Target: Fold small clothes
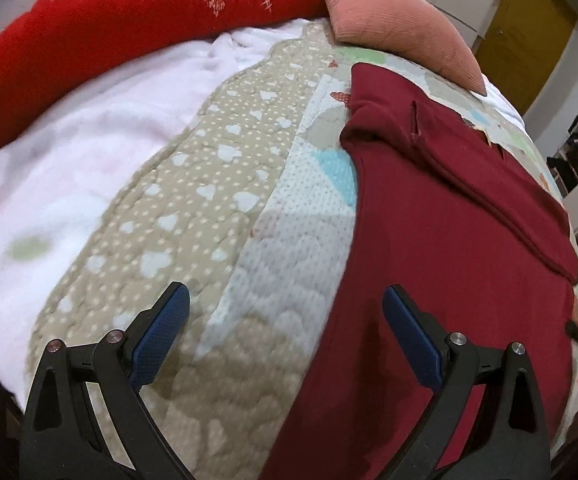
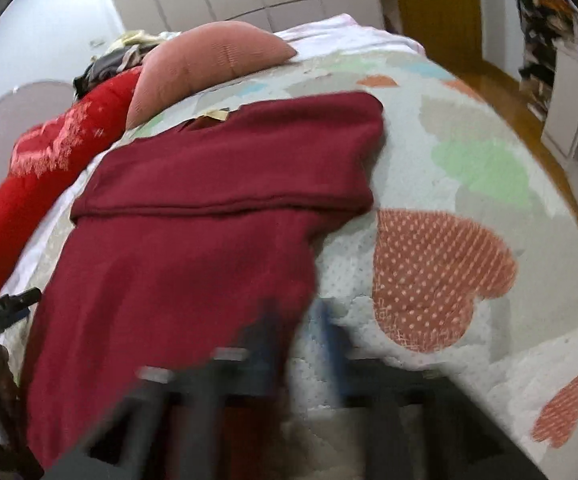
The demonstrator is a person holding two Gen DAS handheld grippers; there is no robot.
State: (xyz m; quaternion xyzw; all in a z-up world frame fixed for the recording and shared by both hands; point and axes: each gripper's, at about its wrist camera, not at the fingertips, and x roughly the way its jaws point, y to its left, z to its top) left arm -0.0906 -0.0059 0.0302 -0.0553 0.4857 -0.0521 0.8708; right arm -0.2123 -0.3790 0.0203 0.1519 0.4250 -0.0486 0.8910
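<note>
Bedroom setting, and it's a bed spread with a heart-patterned quilt [image 2: 469, 240] that serves as the work surface, with a yellow door [image 1: 525, 36] and pale wardrobe panels behind. Big red cushion [image 1: 109, 36] along the far left, pink ribbed pillow [image 2: 209, 64] at the head, a white fleece blanket [image 1: 69, 152] under the quilt's scalloped edge. Now the star: a maroon knit garment [image 2: 193, 240] lying flat on the quilt, long axis running away from the grippers toward the pillow, its top part already doubled over with a fold edge crossing it. Left gripper [image 1: 287, 336] hangs over the garment's left border, jaws spread wide, nothing between the blue pads [image 1: 161, 336], one finger over quilt, the other over maroon cloth. Right gripper [image 2: 301, 352] is badly blurred at the garment's near right edge; its jaws read as pressed together, and whether they pinch cloth I cannot tell. Both are near, one at each side, so I'd judge the near hem is the next thing to lift toward the pillow. Nothing stands in the way on the quilt; only the pillow sits just beyond the garment's far end.
</note>
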